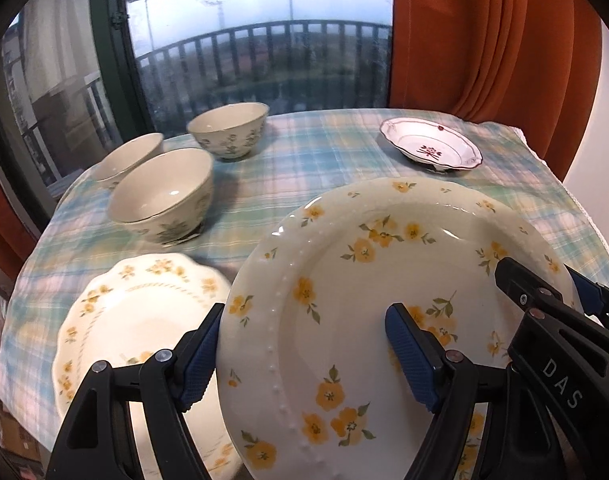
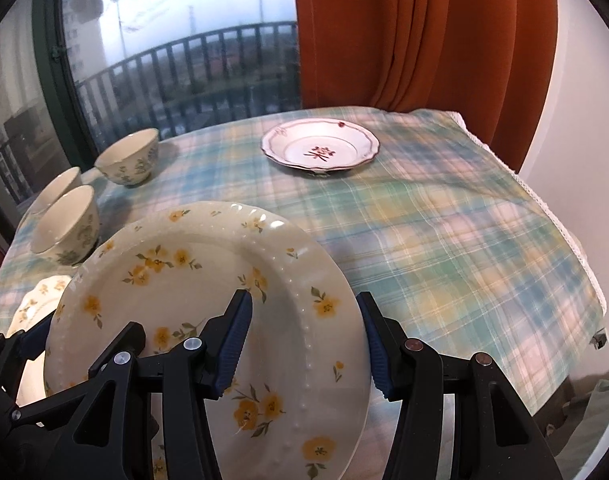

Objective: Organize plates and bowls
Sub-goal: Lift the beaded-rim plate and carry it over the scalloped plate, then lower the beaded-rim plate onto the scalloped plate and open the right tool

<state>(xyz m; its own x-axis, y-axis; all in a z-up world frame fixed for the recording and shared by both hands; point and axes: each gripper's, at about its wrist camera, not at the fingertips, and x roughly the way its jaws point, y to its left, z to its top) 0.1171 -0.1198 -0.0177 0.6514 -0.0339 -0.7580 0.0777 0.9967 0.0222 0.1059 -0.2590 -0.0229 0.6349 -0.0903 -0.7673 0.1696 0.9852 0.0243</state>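
A large cream plate with yellow flowers [image 1: 344,300] is held tilted above the table between both grippers. My left gripper [image 1: 308,360] is shut on its left rim. My right gripper [image 2: 304,344] is shut on its right rim; that plate shows in the right wrist view [image 2: 192,288] too. The right gripper also shows in the left wrist view [image 1: 544,296]. A scalloped plate with yellow flowers [image 1: 144,312] lies below at the left. Three floral bowls [image 1: 164,196] [image 1: 228,130] [image 1: 130,160] stand at the far left. A white plate with a red motif [image 1: 432,148] sits at the far right.
The table has a blue-green plaid cloth [image 2: 444,240]. A window with a railing [image 1: 264,60] and an orange curtain [image 1: 484,40] are behind it. The table's right edge [image 2: 576,248] drops off beside a white wall.
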